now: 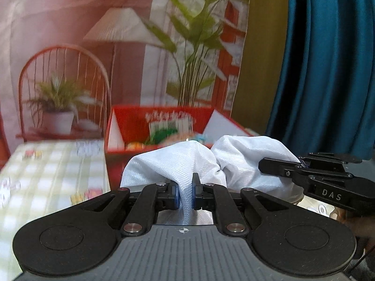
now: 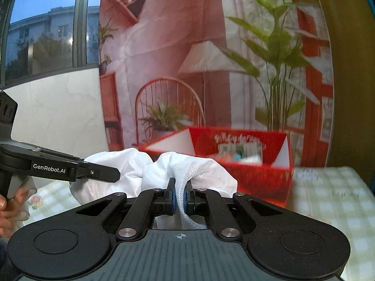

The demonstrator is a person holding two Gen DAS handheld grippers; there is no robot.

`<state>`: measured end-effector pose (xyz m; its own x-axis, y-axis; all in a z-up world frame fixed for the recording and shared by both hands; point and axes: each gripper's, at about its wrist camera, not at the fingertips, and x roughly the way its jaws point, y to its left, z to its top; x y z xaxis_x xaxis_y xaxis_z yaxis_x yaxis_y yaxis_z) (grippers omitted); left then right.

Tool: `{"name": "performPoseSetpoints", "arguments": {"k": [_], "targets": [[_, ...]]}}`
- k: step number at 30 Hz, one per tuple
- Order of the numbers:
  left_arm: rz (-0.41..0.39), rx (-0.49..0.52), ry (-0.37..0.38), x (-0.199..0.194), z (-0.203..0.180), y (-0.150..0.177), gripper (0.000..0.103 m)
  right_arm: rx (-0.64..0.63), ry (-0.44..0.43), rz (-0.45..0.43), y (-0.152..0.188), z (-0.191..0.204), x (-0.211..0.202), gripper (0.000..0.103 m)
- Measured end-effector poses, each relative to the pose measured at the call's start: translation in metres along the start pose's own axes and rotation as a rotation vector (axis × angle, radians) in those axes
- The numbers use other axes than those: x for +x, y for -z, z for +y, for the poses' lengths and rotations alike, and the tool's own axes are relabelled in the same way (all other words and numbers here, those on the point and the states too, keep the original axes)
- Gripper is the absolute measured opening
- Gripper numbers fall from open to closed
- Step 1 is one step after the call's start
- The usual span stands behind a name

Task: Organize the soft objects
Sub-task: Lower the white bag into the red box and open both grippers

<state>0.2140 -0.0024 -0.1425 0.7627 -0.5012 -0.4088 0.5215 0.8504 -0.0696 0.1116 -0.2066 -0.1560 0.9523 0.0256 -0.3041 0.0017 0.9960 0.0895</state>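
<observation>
A white woven cloth (image 1: 173, 161) hangs bunched between both grippers, lifted off the table. My left gripper (image 1: 185, 195) is shut on one fold of it, the blue pads pressing the fabric. In the right wrist view the same white cloth (image 2: 196, 171) is pinched by my right gripper (image 2: 180, 200), also shut on a fold. Each gripper shows in the other's view: the right gripper (image 1: 262, 165) comes in from the right edge, the left gripper (image 2: 116, 175) from the left edge, held by a hand (image 2: 9, 208).
A red open box (image 1: 164, 126) holding small colourful items stands behind the cloth on a table with a pale checked tablecloth (image 1: 51, 178). A printed backdrop of a chair, lamp and plants hangs behind. A blue curtain (image 1: 328, 70) hangs at the right, a window (image 2: 46, 28) at the left.
</observation>
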Motion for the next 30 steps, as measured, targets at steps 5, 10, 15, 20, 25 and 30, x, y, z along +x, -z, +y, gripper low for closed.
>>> {"name": "performPoseSetpoints", "arguments": {"k": [5, 10, 15, 20, 25, 30], "targets": [[-0.018, 0.062, -0.013, 0.026, 0.002, -0.039, 0.01, -0.025, 0.013, -0.034, -0.034, -0.016, 0.02, 0.005], [-0.014, 0.071, -0.023, 0.06, 0.013, -0.07, 0.01, -0.074, 0.051, -0.033, -0.063, -0.032, 0.054, 0.005], [0.017, 0.079, -0.053, 0.098, 0.022, -0.083, 0.01, -0.082, 0.083, -0.003, -0.077, -0.048, 0.09, 0.005], [0.063, 0.043, -0.095, 0.131, 0.039, -0.082, 0.019, -0.091, 0.116, 0.053, -0.078, -0.06, 0.127, 0.005], [0.089, 0.041, -0.129, 0.142, 0.048, -0.077, 0.039, -0.062, 0.149, 0.128, -0.068, -0.072, 0.155, 0.005], [0.091, 0.024, -0.156, 0.142, 0.055, -0.076, 0.059, -0.034, 0.189, 0.167, -0.065, -0.082, 0.174, 0.005]]}}
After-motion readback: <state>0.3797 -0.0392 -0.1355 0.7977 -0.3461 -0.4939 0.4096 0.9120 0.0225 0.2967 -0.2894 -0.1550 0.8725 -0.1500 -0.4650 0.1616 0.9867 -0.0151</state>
